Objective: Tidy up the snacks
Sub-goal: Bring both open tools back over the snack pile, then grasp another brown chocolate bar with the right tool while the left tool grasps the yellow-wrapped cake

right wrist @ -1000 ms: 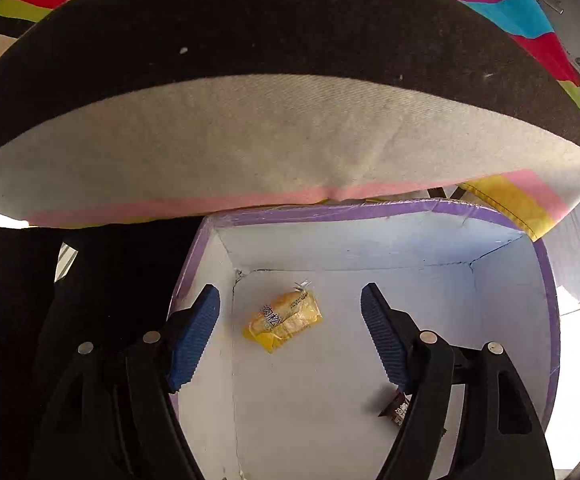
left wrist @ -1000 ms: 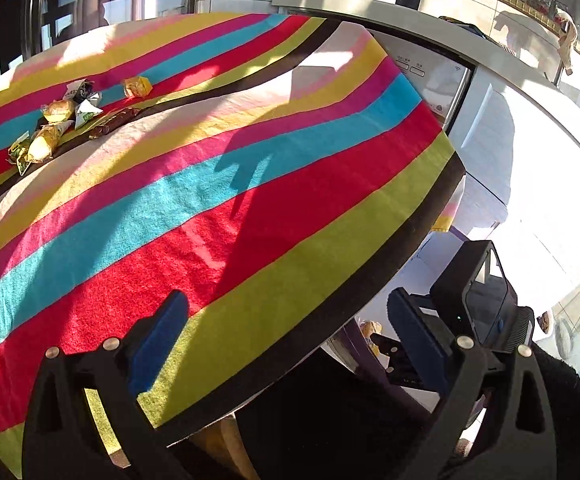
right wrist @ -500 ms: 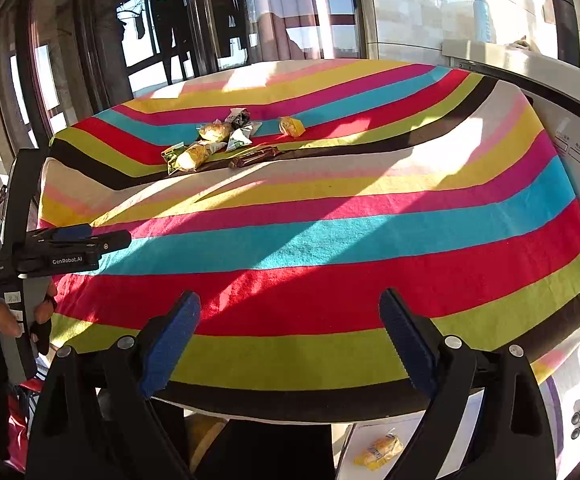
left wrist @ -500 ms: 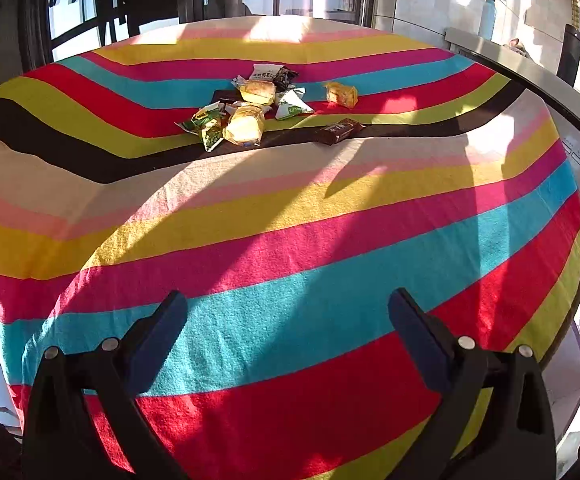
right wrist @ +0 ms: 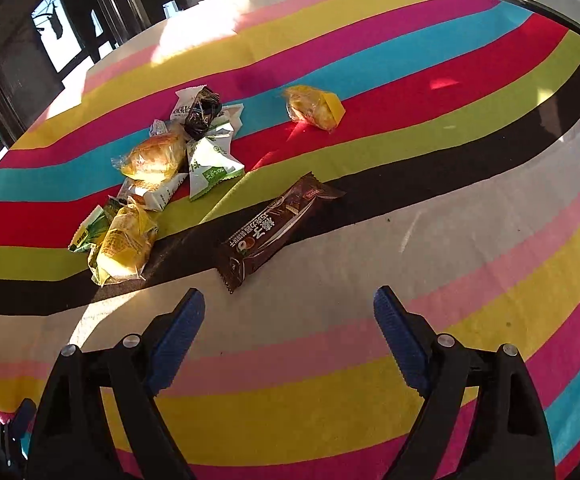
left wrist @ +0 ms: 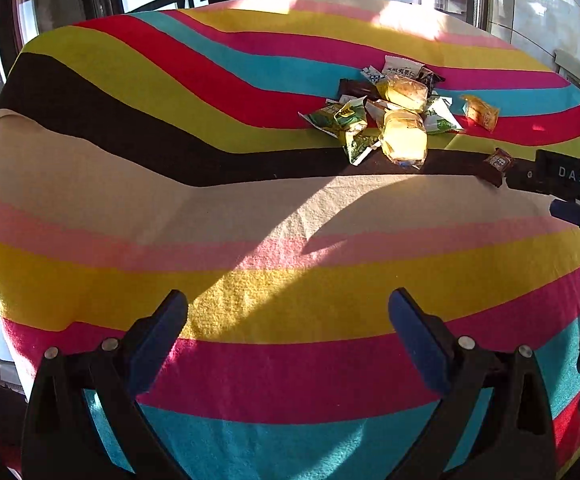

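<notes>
A pile of wrapped snacks (right wrist: pixel 162 176) lies on the striped tablecloth (right wrist: pixel 409 240): yellow cakes, green-and-white packets and a dark packet. A brown chocolate bar (right wrist: pixel 274 228) lies just ahead of my right gripper (right wrist: pixel 290 312), which is open and empty above the cloth. A single yellow cake (right wrist: pixel 315 107) sits farther back. In the left wrist view the pile (left wrist: pixel 389 120) is far ahead to the right, and the brown bar (left wrist: pixel 497 164) lies beside the right gripper's body. My left gripper (left wrist: pixel 288 316) is open and empty.
The round table is covered by the striped cloth (left wrist: pixel 170 208). Dark window frames (right wrist: pixel 30 40) stand behind it. The right gripper's body (left wrist: pixel 569 188) enters the left wrist view at the right edge.
Both grippers have moved in over the table toward the snacks. The right gripper came up from the white box below the table edge and is now close to the brown bar.
</notes>
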Available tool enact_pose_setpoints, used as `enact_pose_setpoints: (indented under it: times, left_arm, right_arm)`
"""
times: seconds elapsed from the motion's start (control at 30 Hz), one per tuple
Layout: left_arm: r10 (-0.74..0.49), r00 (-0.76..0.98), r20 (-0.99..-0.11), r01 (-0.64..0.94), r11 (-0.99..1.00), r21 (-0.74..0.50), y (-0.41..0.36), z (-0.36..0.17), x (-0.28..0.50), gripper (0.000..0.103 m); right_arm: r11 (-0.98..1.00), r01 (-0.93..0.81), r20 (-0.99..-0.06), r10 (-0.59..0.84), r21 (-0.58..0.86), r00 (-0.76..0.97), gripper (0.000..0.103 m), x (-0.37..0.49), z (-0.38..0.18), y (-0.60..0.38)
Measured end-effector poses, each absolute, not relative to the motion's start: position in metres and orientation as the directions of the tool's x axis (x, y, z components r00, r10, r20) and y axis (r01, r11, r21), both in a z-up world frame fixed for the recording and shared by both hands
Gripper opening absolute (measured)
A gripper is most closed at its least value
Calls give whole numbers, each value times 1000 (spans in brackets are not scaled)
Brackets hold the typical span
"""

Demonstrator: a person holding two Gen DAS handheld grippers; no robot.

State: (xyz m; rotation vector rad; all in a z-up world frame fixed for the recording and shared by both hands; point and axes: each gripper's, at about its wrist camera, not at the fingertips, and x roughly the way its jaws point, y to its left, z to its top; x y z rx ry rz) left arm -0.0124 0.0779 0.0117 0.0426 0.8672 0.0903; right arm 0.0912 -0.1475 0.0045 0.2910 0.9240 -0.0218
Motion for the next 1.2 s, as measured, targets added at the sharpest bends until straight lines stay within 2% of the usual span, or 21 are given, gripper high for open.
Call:
enact_pose_setpoints:
  times: [0.1, 0.2, 0.3, 0.33, 0.37, 0.57, 0.77, 0.93, 1.03, 1.2]
  left_arm:
    - [72, 637, -768, -59, 997, 45, 81, 10, -11, 100]
    - [35, 605, -796, -45, 999, 10, 84, 3, -8, 100]
    - [9, 596, -803, -46, 999, -23, 88, 0, -5, 101]
    - [9, 596, -803, -46, 999, -23, 88, 0, -5, 101]
    - [12, 596, -803, -45, 999, -19, 87, -1, -5, 101]
    - [33, 585, -810, -39, 999, 12, 83, -4, -3, 101]
    - [44, 576, -816, -70, 998, 4, 81, -4, 0, 101]
    - [-94, 566, -819, 95, 994, -48, 34, -1, 27, 101]
    - [-85, 582, -809, 137, 991, -5, 3, -1, 61, 100]
    - [-55, 584, -810, 132, 991, 28, -21, -2, 129, 83]
  right_arm:
    - [968, 172, -801, 45, 183, 597, 81, 121, 1, -133]
    - [981, 166, -813, -13, 104, 582, 75, 140, 0, -121]
    - [995, 91, -804, -22, 40, 594, 57, 140, 0, -113]
    - [998, 54, -795, -5, 34, 606, 43, 133, 0, -114]
    - [1000, 9, -786, 16, 28, 618, 34, 126, 1, -116]
    - [982, -183, -771, 85, -41, 631, 33, 68, 5, -134]
    - [976, -218, -775, 135, -4, 618, 34, 33, 4, -157]
    - [976, -214, -772, 158, 29, 616, 36, 25, 3, -158]
    - [976, -210, -772, 175, 55, 611, 37, 26, 2, -161]
    - [977, -208, -773, 162, 41, 613, 37, 27, 2, -159]
